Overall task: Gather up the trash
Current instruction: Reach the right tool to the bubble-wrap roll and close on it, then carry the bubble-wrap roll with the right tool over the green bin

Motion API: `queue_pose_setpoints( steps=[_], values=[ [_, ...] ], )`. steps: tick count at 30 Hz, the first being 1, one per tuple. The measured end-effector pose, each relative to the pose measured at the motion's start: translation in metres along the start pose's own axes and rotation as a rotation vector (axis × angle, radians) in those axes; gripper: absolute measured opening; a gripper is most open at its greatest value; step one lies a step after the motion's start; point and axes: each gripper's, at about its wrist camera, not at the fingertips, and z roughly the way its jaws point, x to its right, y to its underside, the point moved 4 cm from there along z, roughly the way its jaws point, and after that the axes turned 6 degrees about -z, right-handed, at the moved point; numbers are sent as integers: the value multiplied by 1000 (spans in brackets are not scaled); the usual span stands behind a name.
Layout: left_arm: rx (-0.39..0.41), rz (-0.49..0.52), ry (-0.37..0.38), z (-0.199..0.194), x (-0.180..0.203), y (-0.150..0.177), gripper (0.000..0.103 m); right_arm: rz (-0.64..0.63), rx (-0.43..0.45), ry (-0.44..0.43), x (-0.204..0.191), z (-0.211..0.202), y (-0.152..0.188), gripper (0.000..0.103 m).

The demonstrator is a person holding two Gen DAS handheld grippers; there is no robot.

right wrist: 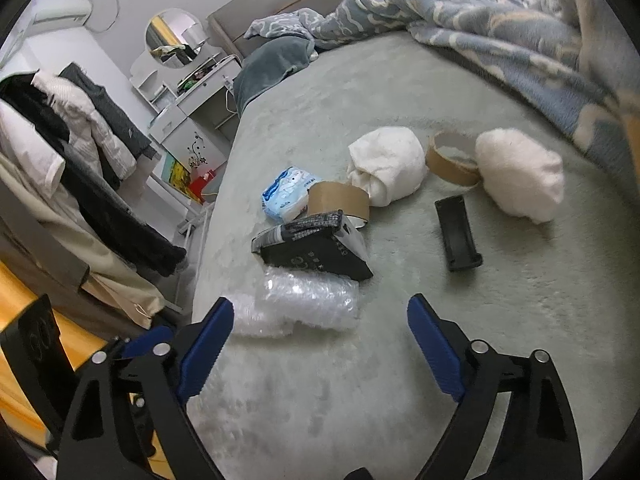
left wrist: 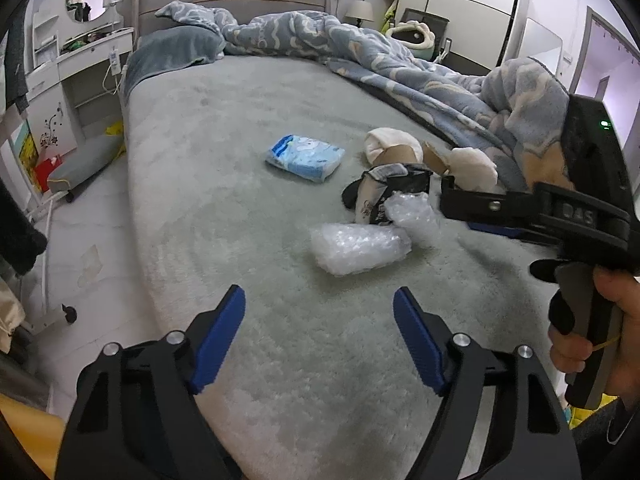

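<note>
- The left gripper [left wrist: 319, 326] hangs over the near edge of the bed [left wrist: 248, 184] with its blue pads standing well apart and nothing between them.
- The right gripper [right wrist: 320, 338] is likewise spread wide over the bedcover, empty; in the left wrist view it reaches in from 3 o'clock, held by a hand [left wrist: 580, 320].
- Nearest trash: a clear bubble wrap bundle [right wrist: 308, 304] lies just beyond the right gripper's left pad, at about 11 o'clock from it, not touched by either pad. In the left wrist view it sits at 1 o'clock from the left gripper.
- Touching the bubble wrap's far side is a black package [right wrist: 316, 248] with white print, lying flat.
- At 1 o'clock from the right gripper a small black tray [right wrist: 458, 232] lies alone on the cover.
- Behind the black package stands a brown tape roll [right wrist: 340, 200], and just left of it a blue and white tissue pack [right wrist: 286, 194].
- Farther on, a white cloth ball [right wrist: 386, 164], a second cardboard ring [right wrist: 452, 160] and a white fluffy wad [right wrist: 520, 176] lie in a row from 12 to 1 o'clock.
- At the far side, a rumpled blue patterned blanket [right wrist: 480, 28] runs along the bed from 12 to 2 o'clock.
- Off the bed at 9 o'clock, clothes [right wrist: 80, 140] hang on a rack.
</note>
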Motion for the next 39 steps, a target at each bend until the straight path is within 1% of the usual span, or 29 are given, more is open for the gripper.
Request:
queue_pose_setpoints(
  steps=[2,3,6,12,13,15,22,25,28,34,39],
  values=[
    [4,0,3,2,2,-2,80,28,-21,-34,3,9,1,80],
    [3,-3,4,4,3,-2,80,31,-27,-40,3,12,1,79],
    [0,3,-8,8,3,-2,81,22,-43,-41,-1,20,1,78],
    [-2,33,-7,10,8,-3,81,38,-38,-76,-2,30,-2,78],
    [-2,37,-7,10,9,-3,82,29,-39,-67,-4,31,-2,75],
    [3,37,-10,10,10,-5,83,27,-47,-51,-5,33,-1,64],
    [7,16,-20,14,11,-8,85,36,-44,-56,-5,31,-1,61],
    [11,15,-20,16,15,-10,85,12,-40,-38,-7,23,-2,61],
    [12,13,-21,18,18,-9,85,-26,-28,-2,-9,12,-3,61],
    [3,-25,-20,27,21,-11,85,-79,10,68,-5,-10,-9,61],
    [20,-9,-28,36,33,-15,85,-148,13,120,-2,-22,-9,61]
  ],
)
